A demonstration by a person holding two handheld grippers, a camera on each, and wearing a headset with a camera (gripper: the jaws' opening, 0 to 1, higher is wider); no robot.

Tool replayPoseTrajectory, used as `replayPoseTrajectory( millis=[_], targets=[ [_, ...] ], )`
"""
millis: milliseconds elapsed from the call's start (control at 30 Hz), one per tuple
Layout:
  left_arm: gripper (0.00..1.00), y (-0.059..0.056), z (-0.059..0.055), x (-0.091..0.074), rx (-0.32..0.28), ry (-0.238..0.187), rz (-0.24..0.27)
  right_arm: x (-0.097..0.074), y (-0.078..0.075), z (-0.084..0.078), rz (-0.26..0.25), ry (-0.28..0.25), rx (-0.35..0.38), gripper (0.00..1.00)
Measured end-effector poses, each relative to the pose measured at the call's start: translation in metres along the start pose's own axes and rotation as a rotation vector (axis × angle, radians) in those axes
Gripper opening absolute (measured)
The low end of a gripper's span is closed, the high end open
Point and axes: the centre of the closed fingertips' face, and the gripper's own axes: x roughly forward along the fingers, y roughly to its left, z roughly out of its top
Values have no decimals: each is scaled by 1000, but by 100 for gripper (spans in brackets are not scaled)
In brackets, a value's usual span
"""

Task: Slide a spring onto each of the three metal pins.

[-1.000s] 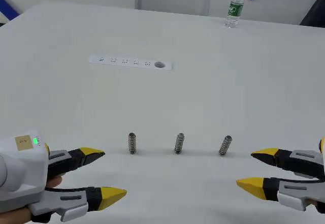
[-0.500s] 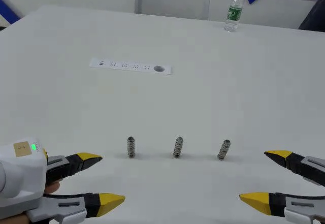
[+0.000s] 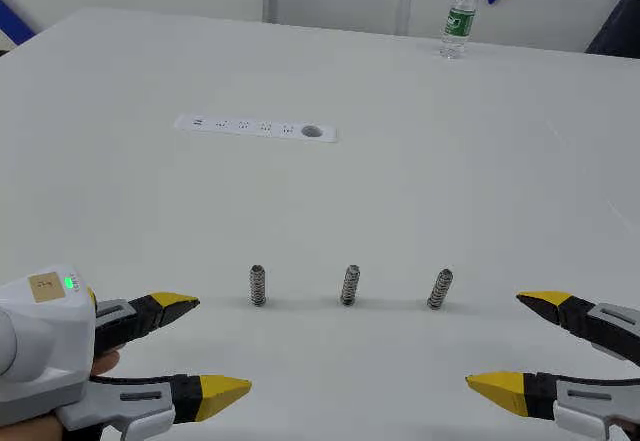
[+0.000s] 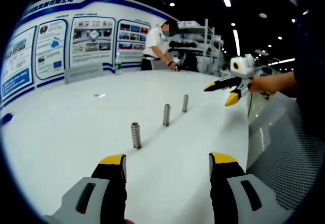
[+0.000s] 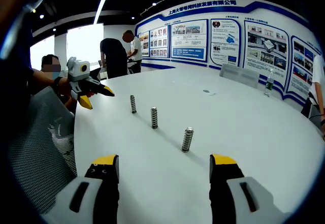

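Head view, power strip beyond springs, left gripper view, standing person

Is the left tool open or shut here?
Open: the left tool has its two yellow-tipped jaws well apart, with nothing between them.

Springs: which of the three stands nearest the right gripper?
The rightmost spring in the head view, closest to the right gripper; the middle spring and left spring stand further along the row.
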Motion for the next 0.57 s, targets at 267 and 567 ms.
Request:
replayPoseTrajectory(
  millis=[267,567],
  targets=[
    [70,-1,-1,2,2,4,1,-1,1,0,-4,-2,9,74],
    [71,-5,-3,5,9,15,-7,0,0,2,-7,-1,20,74]
  ],
)
